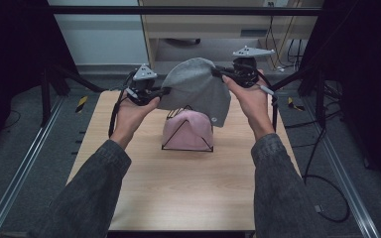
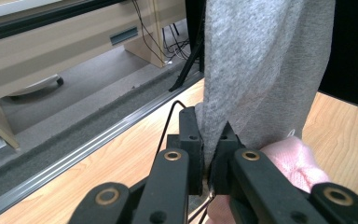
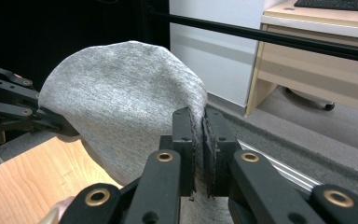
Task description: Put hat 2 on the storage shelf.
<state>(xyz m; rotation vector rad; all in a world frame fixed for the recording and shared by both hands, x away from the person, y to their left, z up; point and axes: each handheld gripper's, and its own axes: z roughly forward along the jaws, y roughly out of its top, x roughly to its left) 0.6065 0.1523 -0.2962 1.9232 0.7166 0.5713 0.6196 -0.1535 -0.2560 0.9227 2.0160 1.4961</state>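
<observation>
grey hat [image 1: 196,89] | 2 hand-held grippers, left [image 1: 162,91] and right [image 1: 217,73], each clenched on its rim | directly above pink hat [image 1: 187,130] on wire stand [image 1: 171,118]

Grey carpet floor [image 1: 25,129], beige desk [image 2: 51,46]

A lab: railed recording rig [image 1: 27,158], trailing cables [image 1: 322,173], desk [image 3: 317,51].

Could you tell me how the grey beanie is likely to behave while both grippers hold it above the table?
The grey beanie is probably floppy: it sags and folds between the left gripper and right gripper. It seems light, since thin pinches at its edge carry it. Released, it would likely drape over the wire stand holding the pink hat.
</observation>
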